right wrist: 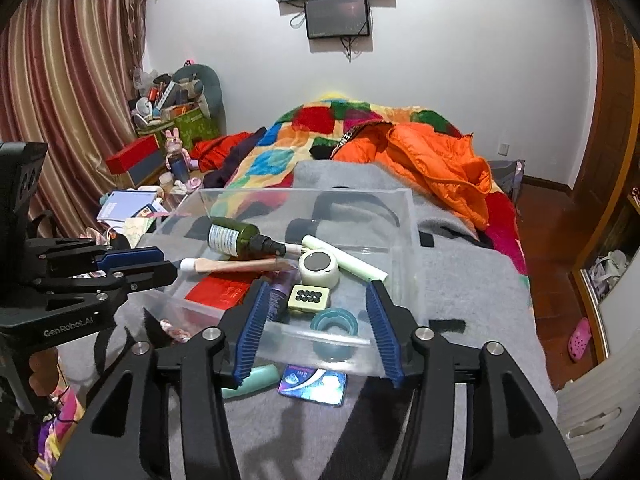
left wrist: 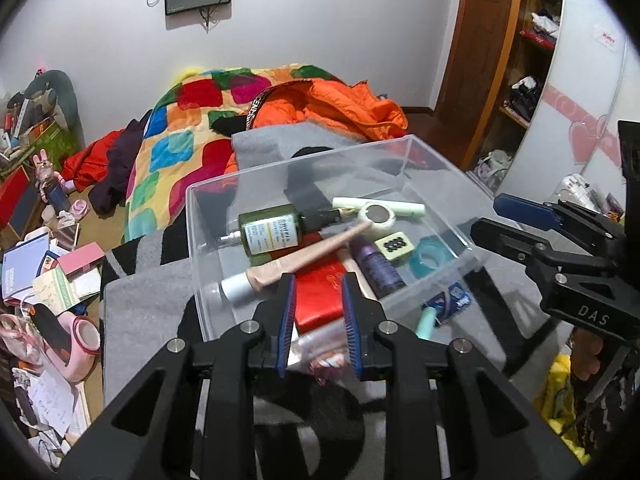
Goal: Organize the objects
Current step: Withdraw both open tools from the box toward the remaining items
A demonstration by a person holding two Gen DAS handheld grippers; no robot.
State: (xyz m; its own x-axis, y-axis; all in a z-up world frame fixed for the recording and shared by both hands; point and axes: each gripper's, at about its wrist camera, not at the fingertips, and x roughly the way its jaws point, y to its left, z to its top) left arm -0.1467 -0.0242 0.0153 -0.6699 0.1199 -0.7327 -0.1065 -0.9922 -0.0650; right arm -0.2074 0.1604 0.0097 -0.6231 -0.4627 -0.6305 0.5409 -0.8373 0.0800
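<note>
Left claw (left wrist: 318,316): part open, jaws parted a little over the near wall of the bin; a clear packet with pink print (left wrist: 320,354) sits between the blue pads low down, but whether the pads actually pinch it I cannot tell.
Right claw (right wrist: 318,334): wide open, holding nothing, jaws straddling the near wall of the bin, probably poised for the items just below it.
Clear plastic bin (left wrist: 400,152): directly ahead of both claws, resting on the grey blanket (right wrist: 472,280); it seems to serve as the collecting place, which would explain why the small things are piled in it.
Inside the bin: green spray bottle (left wrist: 272,232) lying on its side, beige tube (left wrist: 296,260) across it, red box (left wrist: 320,296) underneath, purple bottle (left wrist: 378,266), round white tin (right wrist: 319,267), pale stick (right wrist: 344,258), green tile with black dots (right wrist: 309,299), teal ring (right wrist: 334,322).
Still outside: blue foil sachet (right wrist: 312,384) and mint-green tube (right wrist: 252,380), on the blanket just beneath the right claw; judged as the next candidates.
Left view only: the packet between the left pads; wardrobe shelves to the right.
Right view only: the sachet in full, the curtain (right wrist: 68,80) to the left, the left claw side-on.
</note>
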